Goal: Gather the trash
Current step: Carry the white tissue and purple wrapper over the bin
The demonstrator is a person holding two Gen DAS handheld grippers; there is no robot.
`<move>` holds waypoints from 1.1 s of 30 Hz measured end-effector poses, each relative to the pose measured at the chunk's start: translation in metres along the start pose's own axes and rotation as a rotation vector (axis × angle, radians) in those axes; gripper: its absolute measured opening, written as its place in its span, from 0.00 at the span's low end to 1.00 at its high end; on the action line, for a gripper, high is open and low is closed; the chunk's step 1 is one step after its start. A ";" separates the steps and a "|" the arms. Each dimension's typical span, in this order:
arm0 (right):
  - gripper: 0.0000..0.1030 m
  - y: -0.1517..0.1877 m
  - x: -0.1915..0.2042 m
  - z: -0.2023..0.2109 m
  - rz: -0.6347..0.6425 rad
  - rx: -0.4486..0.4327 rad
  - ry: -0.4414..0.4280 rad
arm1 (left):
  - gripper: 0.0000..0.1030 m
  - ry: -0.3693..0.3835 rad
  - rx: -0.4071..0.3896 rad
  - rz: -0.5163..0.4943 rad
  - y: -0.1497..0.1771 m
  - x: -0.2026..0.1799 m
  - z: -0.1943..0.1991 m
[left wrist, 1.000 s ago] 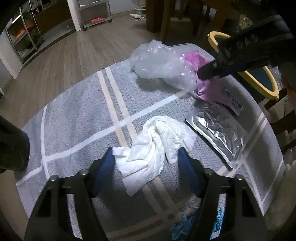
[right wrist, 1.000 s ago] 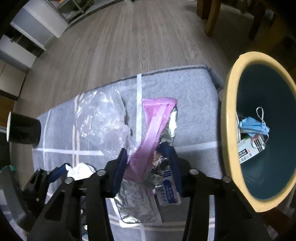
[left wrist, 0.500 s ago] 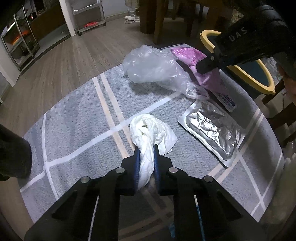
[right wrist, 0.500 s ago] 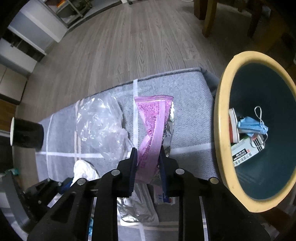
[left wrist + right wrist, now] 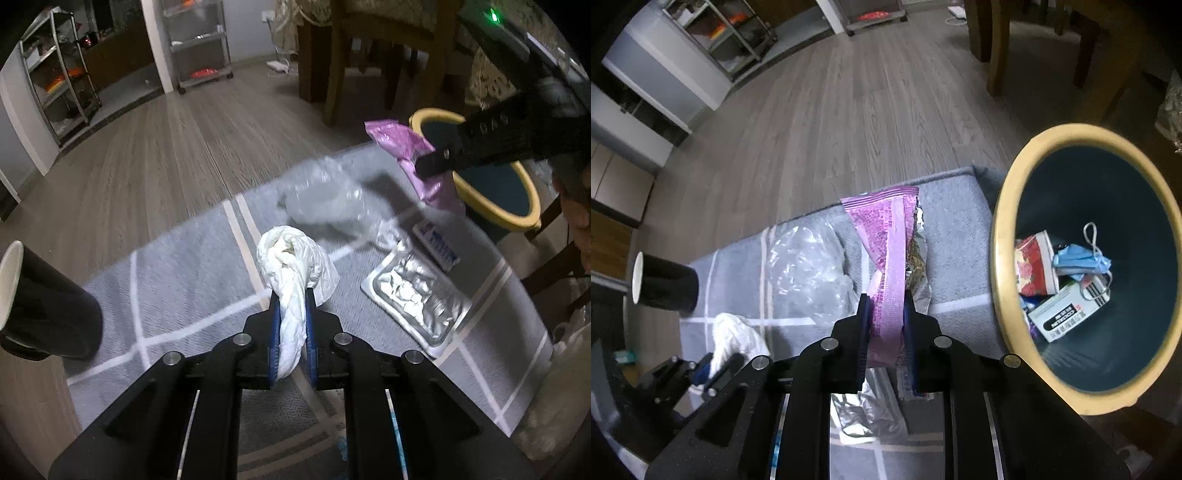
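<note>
My left gripper (image 5: pixel 291 295) is shut on a crumpled white tissue (image 5: pixel 295 258) and holds it above the grey rug (image 5: pixel 184 266). My right gripper (image 5: pixel 886 306) is shut on a purple snack wrapper (image 5: pixel 890 258), lifted off the rug just left of the yellow-rimmed bin (image 5: pixel 1001 258). The bin holds a blue mask (image 5: pixel 1078 262), a white box and a red-patterned carton. From the left wrist view the right gripper (image 5: pixel 428 166) carries the wrapper (image 5: pixel 402 144) in front of the bin (image 5: pixel 524 218).
A clear plastic bag (image 5: pixel 325 195), a silver foil pouch (image 5: pixel 417 299) and a small blue-white packet (image 5: pixel 437 243) lie on the rug. A black paper cup (image 5: pixel 40 299) lies on its side at the left. Chair and table legs (image 5: pixel 336 62) stand behind the bin.
Both grippers closed on their items, the left on the tissue and the right on the purple wrapper, and have lifted them off the rug. The wrapper has risen toward the bin.
</note>
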State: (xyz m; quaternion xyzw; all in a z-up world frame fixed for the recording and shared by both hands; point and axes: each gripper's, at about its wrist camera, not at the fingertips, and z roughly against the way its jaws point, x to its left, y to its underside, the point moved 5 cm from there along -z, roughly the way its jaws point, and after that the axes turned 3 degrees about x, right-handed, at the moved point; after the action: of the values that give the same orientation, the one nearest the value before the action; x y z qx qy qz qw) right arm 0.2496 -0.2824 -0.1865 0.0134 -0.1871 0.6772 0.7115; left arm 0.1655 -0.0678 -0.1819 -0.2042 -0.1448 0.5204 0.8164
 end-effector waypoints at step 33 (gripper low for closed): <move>0.18 -0.033 -0.092 0.137 0.015 -0.362 0.229 | 0.11 0.141 -0.152 -0.109 -0.117 -0.147 0.042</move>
State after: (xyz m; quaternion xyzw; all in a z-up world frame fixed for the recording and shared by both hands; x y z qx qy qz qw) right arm 0.2460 -0.4107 -0.0775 -0.1931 -0.2235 0.6347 0.7140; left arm 0.1777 -0.2375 -0.0922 -0.2934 -0.1366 0.4470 0.8339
